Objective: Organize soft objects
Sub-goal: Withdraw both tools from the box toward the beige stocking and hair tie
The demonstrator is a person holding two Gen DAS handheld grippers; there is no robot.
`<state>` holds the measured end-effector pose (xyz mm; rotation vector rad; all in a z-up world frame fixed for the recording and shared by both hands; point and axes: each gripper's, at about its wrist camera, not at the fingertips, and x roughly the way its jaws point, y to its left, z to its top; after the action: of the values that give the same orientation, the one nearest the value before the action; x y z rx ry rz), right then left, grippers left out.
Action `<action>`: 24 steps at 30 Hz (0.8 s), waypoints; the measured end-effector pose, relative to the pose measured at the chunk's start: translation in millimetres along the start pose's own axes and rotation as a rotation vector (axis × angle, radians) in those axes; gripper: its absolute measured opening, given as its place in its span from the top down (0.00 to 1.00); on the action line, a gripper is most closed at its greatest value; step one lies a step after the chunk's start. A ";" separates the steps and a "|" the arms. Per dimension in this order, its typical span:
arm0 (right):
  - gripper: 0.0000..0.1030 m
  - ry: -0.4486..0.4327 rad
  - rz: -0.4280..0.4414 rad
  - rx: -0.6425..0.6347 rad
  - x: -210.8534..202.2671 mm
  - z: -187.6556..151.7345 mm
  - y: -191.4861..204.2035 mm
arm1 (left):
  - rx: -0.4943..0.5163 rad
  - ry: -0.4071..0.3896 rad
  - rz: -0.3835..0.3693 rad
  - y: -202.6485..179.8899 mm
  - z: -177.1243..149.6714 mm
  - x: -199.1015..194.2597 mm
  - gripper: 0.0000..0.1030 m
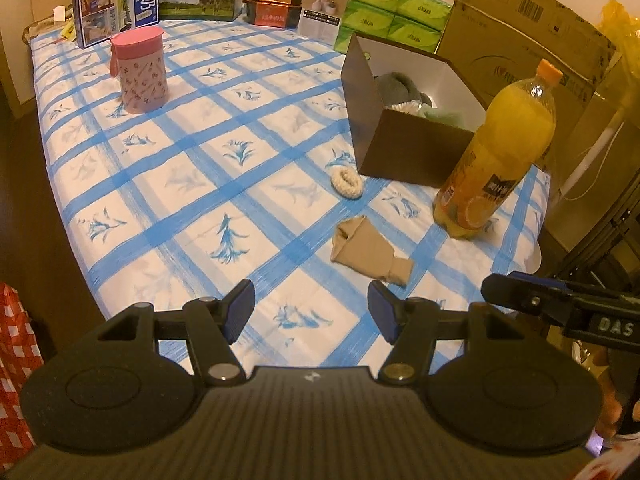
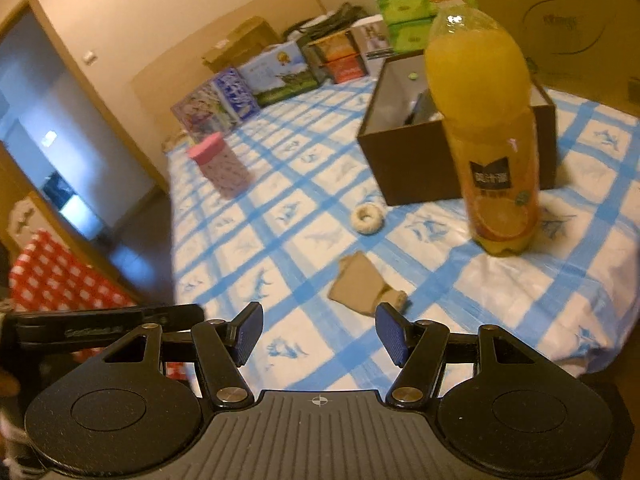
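A folded beige sock [image 1: 366, 250] [image 2: 362, 288] lies on the blue-checked cloth [image 1: 200, 168] near the front edge. Behind it rests a cream scrunchie [image 1: 347, 184] [image 2: 367, 219]. A dark open box [image 1: 404, 120] [image 2: 416, 176] stands behind those, with grey and pale soft items inside. My left gripper [image 1: 312, 312] hovers open just short of the sock, nothing between its blue pads. My right gripper [image 2: 318, 334] is also open and empty, its right pad close beside the sock's end. The right gripper's tip [image 1: 520, 296] shows at the right edge of the left wrist view.
A tall orange juice bottle [image 1: 504, 160] [image 2: 492, 120] stands right of the box. A pink lidded canister [image 1: 140, 70] [image 2: 222, 164] sits at the left. Milk cartons, tissue packs [image 1: 392, 12] and a big cardboard box [image 1: 520, 24] line the back. A red checked bag [image 2: 60, 276] hangs left of the table.
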<state>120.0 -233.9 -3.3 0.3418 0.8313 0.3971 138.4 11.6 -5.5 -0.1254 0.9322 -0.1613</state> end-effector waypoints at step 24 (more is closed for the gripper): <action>0.36 0.051 -0.048 -0.063 41.7 -15.4 -7.5 | 0.026 0.055 0.029 8.1 -7.9 34.6 0.42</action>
<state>135.1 -218.8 -43.0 0.2532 0.8728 0.3875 153.0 12.6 -38.8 -0.0832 0.9858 -0.1508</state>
